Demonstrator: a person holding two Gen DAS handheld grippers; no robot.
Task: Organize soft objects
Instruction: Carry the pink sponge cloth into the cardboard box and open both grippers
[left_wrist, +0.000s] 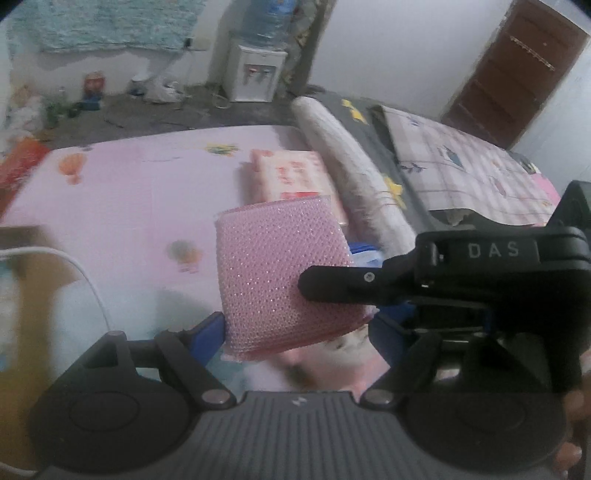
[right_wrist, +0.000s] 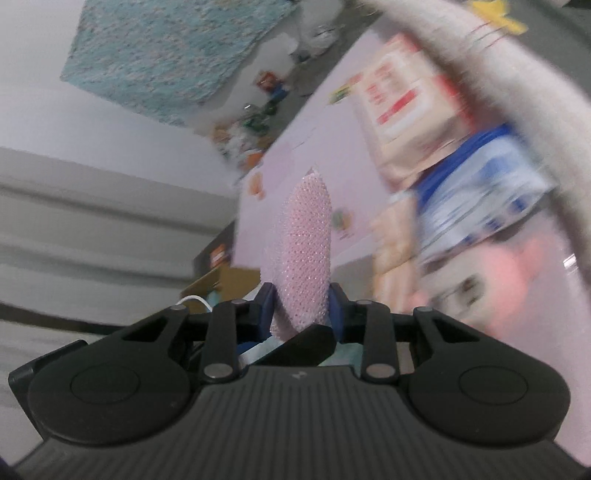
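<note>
The right claw (right_wrist: 301, 308) grips the pink sponge (right_wrist: 304, 251) above the bed (left_wrist: 129, 192); the left claw (left_wrist: 295, 328) gapes wide around the sponge.

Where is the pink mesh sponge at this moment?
The pink mesh sponge is off the bed, clamped in the right gripper. In the left wrist view it hangs above the pink sheet, just before the tissue pack.

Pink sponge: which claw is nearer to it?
Right. The right claw is shut on the pink sponge, pressing its two flat faces. The left claw has a finger on either side of it; contact cannot be confirmed.
</note>
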